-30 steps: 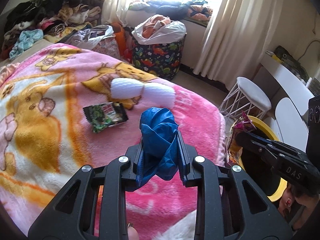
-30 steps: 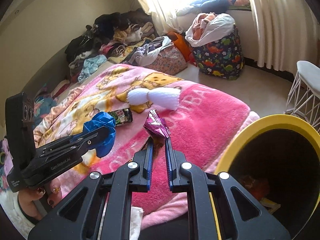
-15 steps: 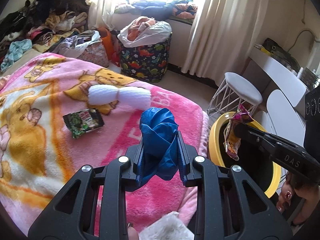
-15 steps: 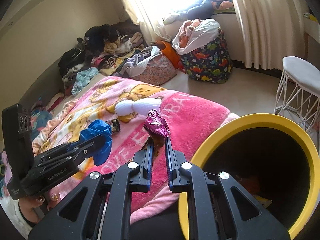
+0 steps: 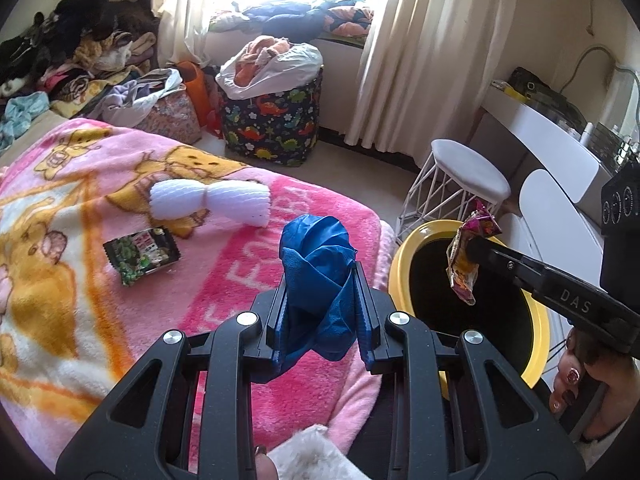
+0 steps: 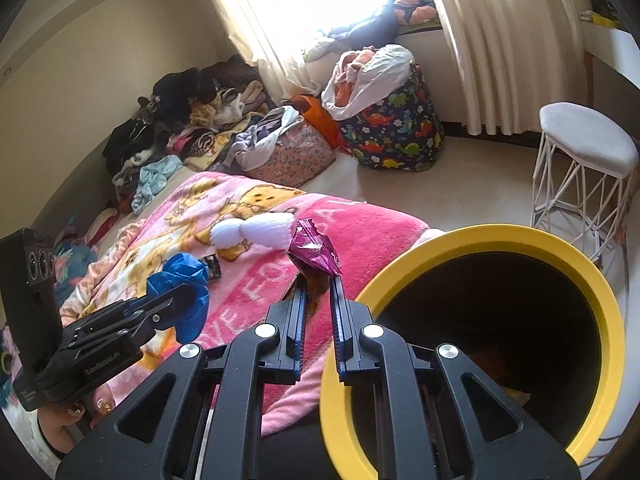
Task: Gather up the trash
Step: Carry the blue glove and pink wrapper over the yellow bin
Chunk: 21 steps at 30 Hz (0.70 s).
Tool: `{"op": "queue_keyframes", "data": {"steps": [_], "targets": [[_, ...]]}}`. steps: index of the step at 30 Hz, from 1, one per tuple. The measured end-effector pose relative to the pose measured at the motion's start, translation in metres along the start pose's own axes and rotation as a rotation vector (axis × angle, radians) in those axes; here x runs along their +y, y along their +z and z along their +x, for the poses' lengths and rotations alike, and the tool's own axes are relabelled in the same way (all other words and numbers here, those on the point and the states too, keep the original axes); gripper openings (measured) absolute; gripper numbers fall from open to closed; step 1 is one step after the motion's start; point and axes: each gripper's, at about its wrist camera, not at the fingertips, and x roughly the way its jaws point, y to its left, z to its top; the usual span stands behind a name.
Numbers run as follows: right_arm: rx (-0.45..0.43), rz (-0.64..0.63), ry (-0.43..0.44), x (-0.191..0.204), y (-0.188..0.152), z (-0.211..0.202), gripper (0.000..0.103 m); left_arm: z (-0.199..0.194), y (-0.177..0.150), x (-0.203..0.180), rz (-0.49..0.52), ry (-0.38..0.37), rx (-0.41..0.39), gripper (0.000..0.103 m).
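Note:
My left gripper (image 5: 319, 276) is shut on a crumpled blue plastic bag (image 5: 316, 264), held over the pink blanket's edge; the right wrist view shows that bag (image 6: 184, 280) at the left. My right gripper (image 6: 318, 280) is shut on a purple snack wrapper (image 6: 314, 252), just left of the yellow bin rim (image 6: 520, 236). In the left wrist view the wrapper (image 5: 468, 248) hangs over the yellow bin (image 5: 404, 248), whose inside is dark. On the blanket lie a green snack packet (image 5: 140, 254) and a white foam net (image 5: 212, 200).
A pink cartoon blanket (image 5: 80, 220) covers the bed. A white wire stool (image 5: 464, 176) stands just behind the bin. A dinosaur-print laundry basket (image 5: 276, 120) and piles of clothes (image 5: 80, 60) line the far wall and window. A white desk (image 5: 552, 140) is at the right.
Both grippers have swung right with their loads. The yellow bin has come further into both views, and the purple wrapper now hangs over its opening.

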Motion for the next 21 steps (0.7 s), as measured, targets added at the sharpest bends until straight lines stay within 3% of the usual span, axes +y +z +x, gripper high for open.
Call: {"op": "queue_keyframes", "data": {"steps": [21], "targets": [[-0.043,0.097,-0.044,-0.041,-0.005,-0.02,0.012,-0.002,0.0,-0.041,0.064,-0.057,0.0,0.021]]}}
